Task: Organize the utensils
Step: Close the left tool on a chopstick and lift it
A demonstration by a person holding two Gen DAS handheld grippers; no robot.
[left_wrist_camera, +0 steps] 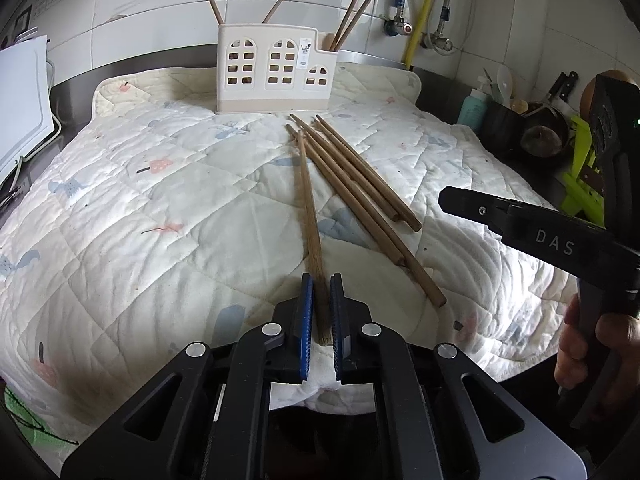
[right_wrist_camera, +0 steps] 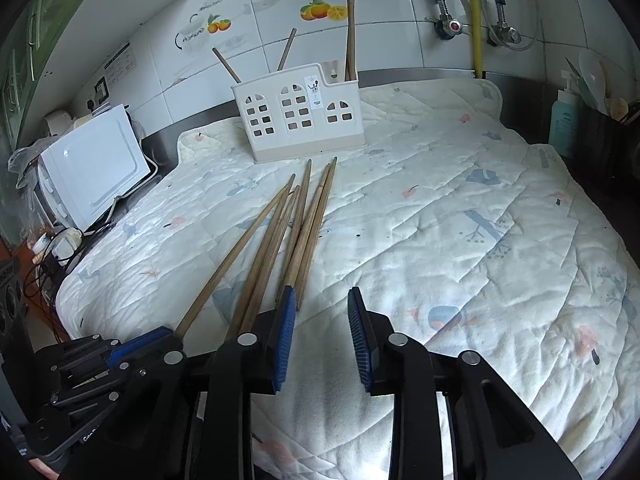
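Several brown wooden chopsticks point(left_wrist_camera: 352, 184) lie fanned on the white quilted cloth point(left_wrist_camera: 160, 200) in front of a cream utensil holder point(left_wrist_camera: 276, 74) with window cut-outs, which holds several upright chopsticks. My left gripper point(left_wrist_camera: 320, 308) is shut on the near end of one chopstick point(left_wrist_camera: 308, 208) that still rests on the cloth. In the right wrist view the chopsticks point(right_wrist_camera: 280, 232) and the holder point(right_wrist_camera: 300, 116) show ahead. My right gripper point(right_wrist_camera: 322, 336) is open and empty, just right of the near ends of the chopsticks. The left gripper point(right_wrist_camera: 132, 348) shows at lower left.
A white appliance point(right_wrist_camera: 92, 168) stands at the left of the counter. A teal bottle point(left_wrist_camera: 474, 106), a black utensil pot and a green rack point(left_wrist_camera: 580, 176) stand at the right. Pipes and a yellow hose point(left_wrist_camera: 424, 12) run down the tiled back wall.
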